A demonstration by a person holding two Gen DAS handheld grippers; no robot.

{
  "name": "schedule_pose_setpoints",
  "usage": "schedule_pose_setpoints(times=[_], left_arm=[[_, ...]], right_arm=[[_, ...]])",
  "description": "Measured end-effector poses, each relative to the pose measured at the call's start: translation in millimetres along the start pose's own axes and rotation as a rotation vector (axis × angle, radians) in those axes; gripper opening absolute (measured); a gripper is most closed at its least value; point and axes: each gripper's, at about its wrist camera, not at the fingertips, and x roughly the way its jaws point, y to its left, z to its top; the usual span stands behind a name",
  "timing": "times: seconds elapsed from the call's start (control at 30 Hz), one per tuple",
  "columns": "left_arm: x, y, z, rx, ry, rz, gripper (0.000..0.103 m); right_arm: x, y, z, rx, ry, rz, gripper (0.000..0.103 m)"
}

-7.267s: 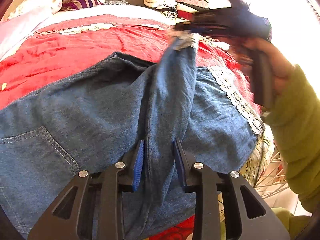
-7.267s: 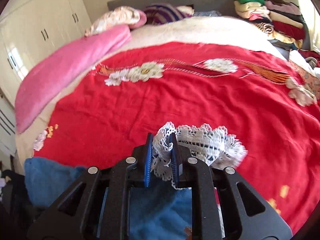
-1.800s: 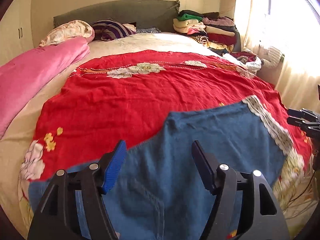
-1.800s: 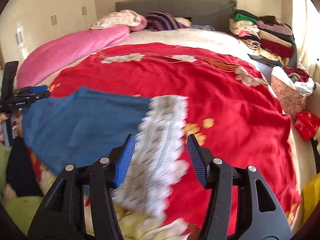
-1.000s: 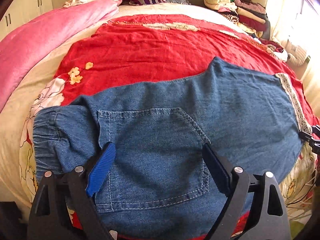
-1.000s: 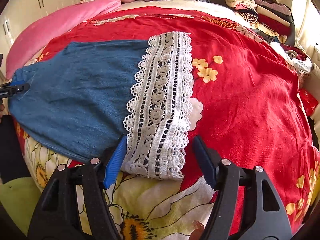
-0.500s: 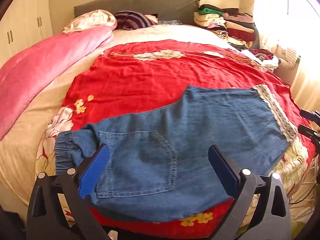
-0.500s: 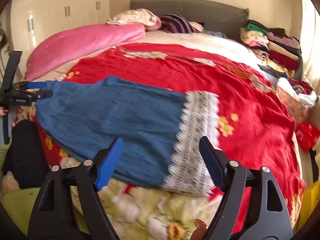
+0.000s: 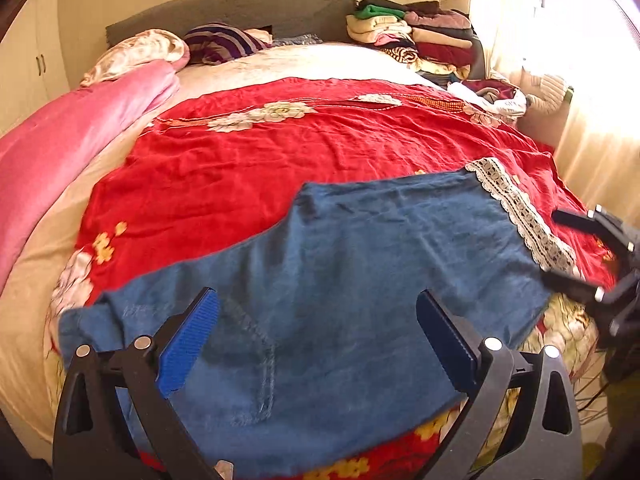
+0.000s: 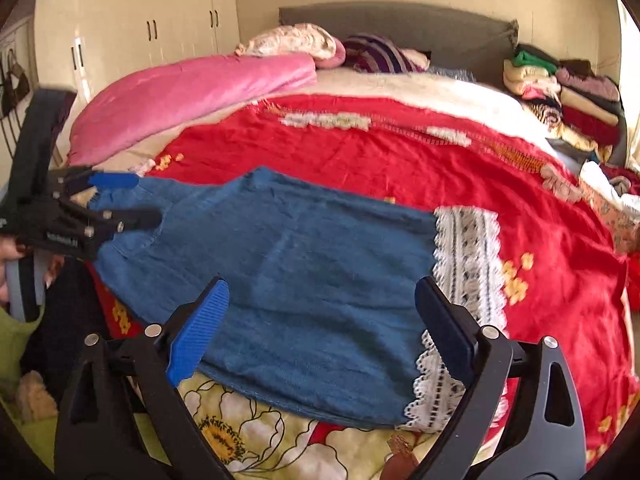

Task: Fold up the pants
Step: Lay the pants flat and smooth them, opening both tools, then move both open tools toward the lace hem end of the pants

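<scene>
Both grippers have drawn back from the bed's near edge since a second ago, when they sat low over the denim; the pants lie as they did.

Pants (image 9: 360, 280): blue denim, spread flat along the near edge of the bed on the red cover (image 9: 280, 152), waistband toward the near left corner, back pocket facing up. White lace hem (image 9: 520, 216) toward the near right corner, a little of it hanging over the edge.

Left gripper (image 9: 316, 332): jaws spread wide, holding nothing, hovering above the pocket end of the pants.

Right gripper (image 10: 320, 320): jaws spread wide, holding nothing, hovering above the leg beside the lace hem.

Left gripper seen from the right wrist view: small white lettering on its black body, too small to read.

Surroundings: pink blanket (image 10: 188, 96) along the left edge of the bed; striped pillow (image 9: 224, 42) by the grey headboard (image 10: 400, 28); pile of folded clothes (image 9: 416, 36) at the far right corner; cream wardrobe (image 10: 140, 28) beyond the left edge.
</scene>
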Motion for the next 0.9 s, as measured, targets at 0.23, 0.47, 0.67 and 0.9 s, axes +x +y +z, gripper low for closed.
schedule_pose_setpoints(times=[0.23, 0.47, 0.67, 0.9], left_arm=[[36, -22, 16, 0.060, 0.050, -0.055, 0.099], [87, -40, -3, 0.124, 0.164, -0.032, 0.099], [88, -41, -6, 0.134, 0.142, -0.028, 0.099], [55, -43, 21, 0.146, 0.081, -0.052, 0.099]], right_arm=[[26, -4, -20, 0.038, 0.104, 0.005, 0.088], [53, -7, -47, 0.027, 0.210, -0.084, 0.092], [43, -11, -46, 0.058, 0.171, -0.064, 0.094], [3, -42, -29, 0.156, 0.061, -0.114, 0.094]])
